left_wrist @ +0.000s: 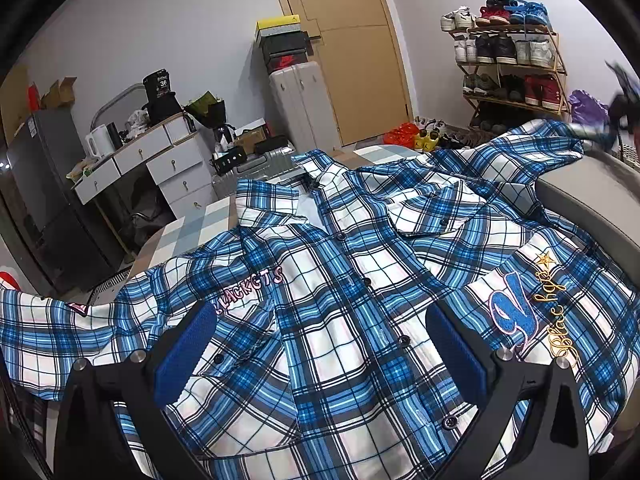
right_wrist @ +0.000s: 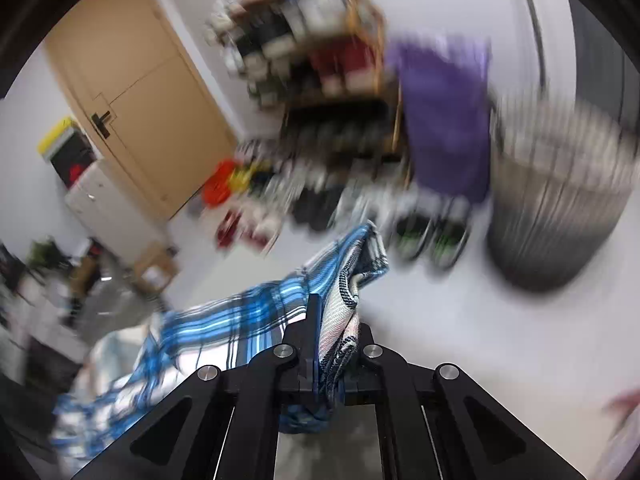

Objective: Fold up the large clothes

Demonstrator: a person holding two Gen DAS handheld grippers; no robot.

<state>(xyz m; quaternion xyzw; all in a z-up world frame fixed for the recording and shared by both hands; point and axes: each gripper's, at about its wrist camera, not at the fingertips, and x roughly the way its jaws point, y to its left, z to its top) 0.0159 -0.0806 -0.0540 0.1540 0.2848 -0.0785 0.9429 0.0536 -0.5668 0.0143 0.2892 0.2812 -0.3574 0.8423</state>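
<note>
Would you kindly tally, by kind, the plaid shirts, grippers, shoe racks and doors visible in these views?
plaid shirt: 1
grippers: 2 (left gripper, open; right gripper, shut on the shirt)
shoe rack: 1
door: 1
Total: 5

Even, fairly bright indoor light filled both views, with no hard shadows and only small glints on the metal bolts of each hand-held gripper. The left wrist picture was sharp across the plaid shirt [left_wrist: 340, 300], bending the door [left_wrist: 340, 40] and walls toward a black circular vignette, and only a smear at its far right edge was blurred. The right wrist picture was heavily motion-blurred, the shoe rack [right_wrist: 320, 40] and basket [right_wrist: 560, 192] streaked, while the cloth near the lens stayed fairly crisp.
</note>
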